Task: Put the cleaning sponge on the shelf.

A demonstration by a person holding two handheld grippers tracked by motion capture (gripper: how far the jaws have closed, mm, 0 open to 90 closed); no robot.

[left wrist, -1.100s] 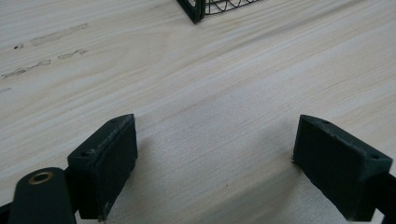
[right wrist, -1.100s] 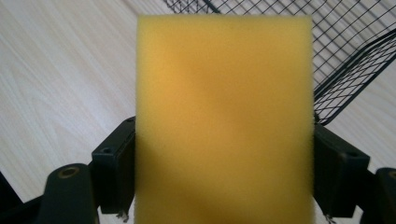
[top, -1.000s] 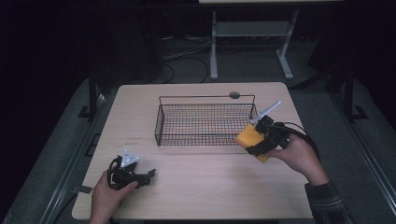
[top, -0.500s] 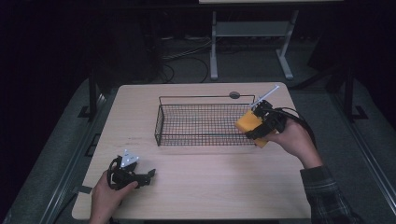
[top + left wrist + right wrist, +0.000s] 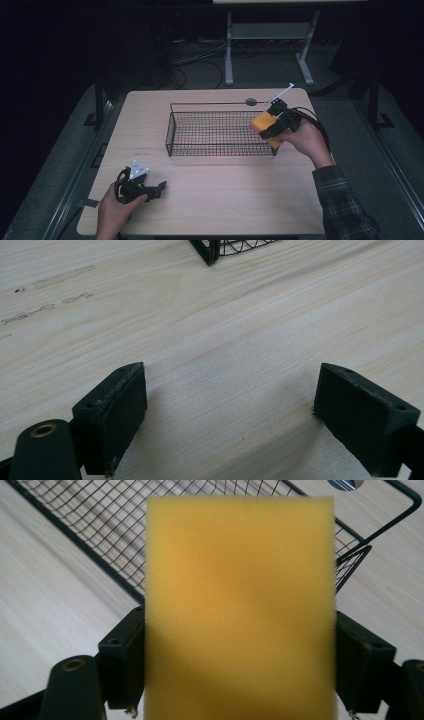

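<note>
A yellow sponge (image 5: 264, 124) (image 5: 240, 610) is held in the air over the right end of a black wire basket (image 5: 220, 131) (image 5: 100, 530). My right gripper (image 5: 272, 129) (image 5: 240, 670) is shut on it, one jaw at each side. My left gripper (image 5: 155, 189) (image 5: 230, 425) rests on the wooden table (image 5: 210, 200) near its front left corner, open, with bare wood between its jaws. A corner of the basket (image 5: 215, 250) shows at the top of the left gripper view.
A round metal grommet (image 5: 251, 102) (image 5: 350, 484) sits in the tabletop behind the basket. Table edges lie close to both hands. A metal stand (image 5: 265, 45) and cables are on the dark floor beyond the table.
My right gripper has carried the sponge left and away from the person, from beside the basket's right end to above it. The left gripper has stayed put.
</note>
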